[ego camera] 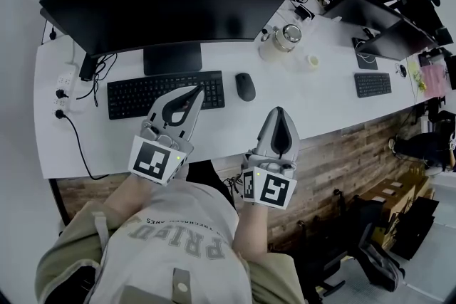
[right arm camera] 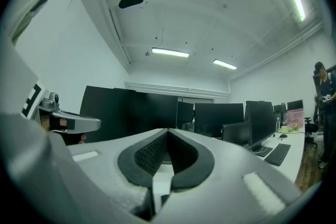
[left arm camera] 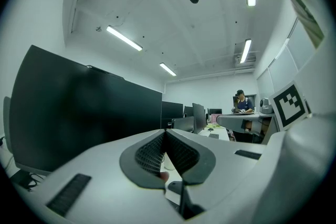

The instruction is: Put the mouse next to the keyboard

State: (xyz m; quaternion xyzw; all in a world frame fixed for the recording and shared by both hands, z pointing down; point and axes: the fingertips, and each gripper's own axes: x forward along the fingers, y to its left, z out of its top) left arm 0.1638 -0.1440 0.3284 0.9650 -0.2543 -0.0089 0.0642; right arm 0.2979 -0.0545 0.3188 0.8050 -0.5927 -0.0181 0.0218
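Note:
A black mouse [ego camera: 245, 86] lies on the white desk [ego camera: 320, 92], just right of the black keyboard [ego camera: 135, 95]. My left gripper [ego camera: 195, 92] hovers over the keyboard's right half, jaws shut and empty. My right gripper [ego camera: 279, 112] is near the desk's front edge, below and right of the mouse, also shut with nothing in it. In the left gripper view the shut jaws [left arm camera: 166, 132] point up past a dark monitor [left arm camera: 79, 113]. In the right gripper view the shut jaws [right arm camera: 168, 131] face a row of monitors [right arm camera: 157, 113].
A wide monitor [ego camera: 171, 0] stands behind the keyboard. A power strip [ego camera: 63, 89] with cables sits at the desk's left end. A glass jar [ego camera: 286, 37] and small cup [ego camera: 313, 61] stand at the back right. A second keyboard [ego camera: 372, 85] lies further right. A person [left arm camera: 242, 102] stands far off.

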